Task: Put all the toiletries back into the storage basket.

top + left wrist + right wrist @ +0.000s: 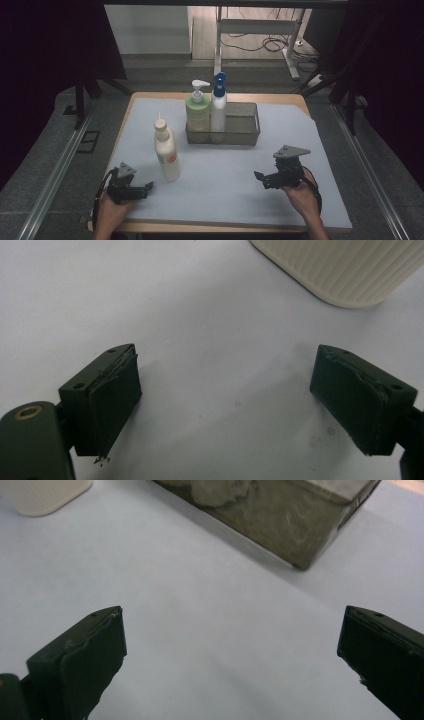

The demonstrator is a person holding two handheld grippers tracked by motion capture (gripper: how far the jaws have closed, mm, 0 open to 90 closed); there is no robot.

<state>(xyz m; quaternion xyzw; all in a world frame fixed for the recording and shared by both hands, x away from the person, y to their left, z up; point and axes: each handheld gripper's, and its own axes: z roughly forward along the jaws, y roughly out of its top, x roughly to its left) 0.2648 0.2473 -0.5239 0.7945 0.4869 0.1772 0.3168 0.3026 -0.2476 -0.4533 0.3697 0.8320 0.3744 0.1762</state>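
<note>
Approach step: left gripper (131, 187) fingers apart, cream squeeze bottle (166, 150) at one o'clock; right gripper (272, 177) fingers apart. Next: close in, straddle bottle.

Wooden table (131, 102), top covered by pale blue-grey sheet (225, 185). On sheet: white bottle (166, 148) upright, just ahead and right of left gripper (142, 189); mesh basket (245, 131) well ahead of both grippers, between them, nearer right gripper's (260, 178) line. Both grippers low over sheet at near edge, jaws spread, nothing between. Bare sheet between grippers.
</note>
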